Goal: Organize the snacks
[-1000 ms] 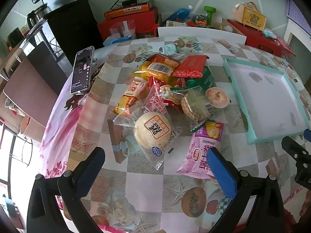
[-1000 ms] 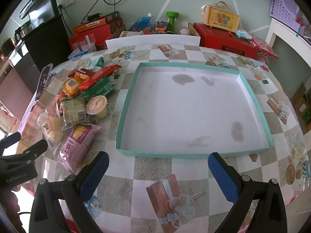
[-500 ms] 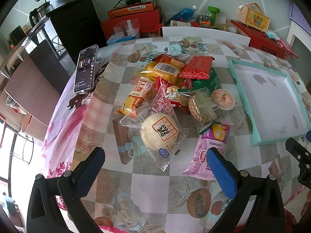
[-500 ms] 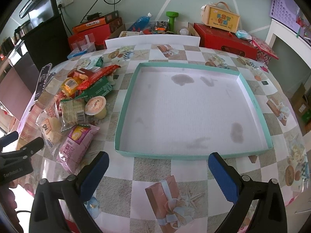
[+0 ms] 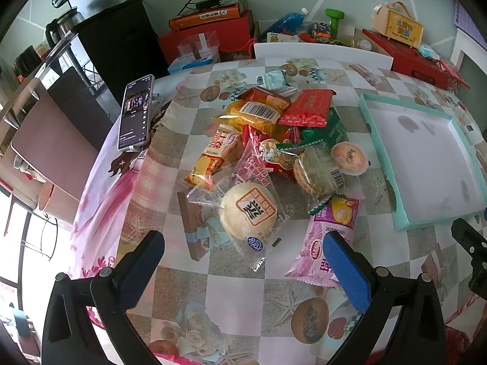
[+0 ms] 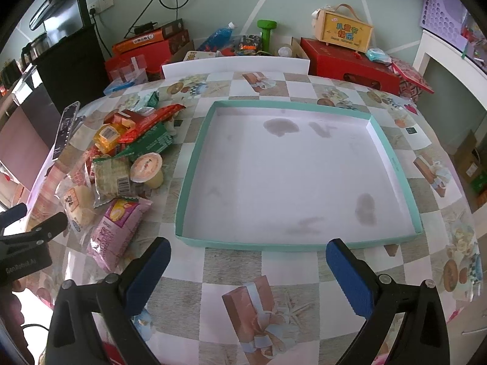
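A pile of wrapped snacks lies on the table: a round bun in clear wrap (image 5: pixel 248 210), a pink packet (image 5: pixel 327 243), a cracker pack (image 5: pixel 316 172), a jelly cup (image 5: pixel 348 158), a red packet (image 5: pixel 309 108) and a yellow packet (image 5: pixel 255 115). The pile also shows in the right wrist view, with the pink packet (image 6: pixel 117 228) nearest. A shallow teal-rimmed tray (image 6: pixel 194 164) with nothing in it lies to the right of the pile; its rim shows in the left wrist view (image 5: pixel 374 140). My left gripper (image 5: pixel 243 261) is open, just short of the bun. My right gripper (image 6: pixel 248 269) is open before the tray's near edge.
A phone (image 5: pixel 135 112) lies at the table's left edge. Red boxes (image 6: pixel 350 57), a green dumbbell (image 6: pixel 267 32), a bottle and a yellow carry box (image 6: pixel 344 32) stand behind the table. A black cabinet (image 5: pixel 115 48) is at the back left. The table edge is near both grippers.
The left gripper has drawn back and up a little, so the snack pile looks smaller and shifted right. The right gripper has barely moved. Both stay open.
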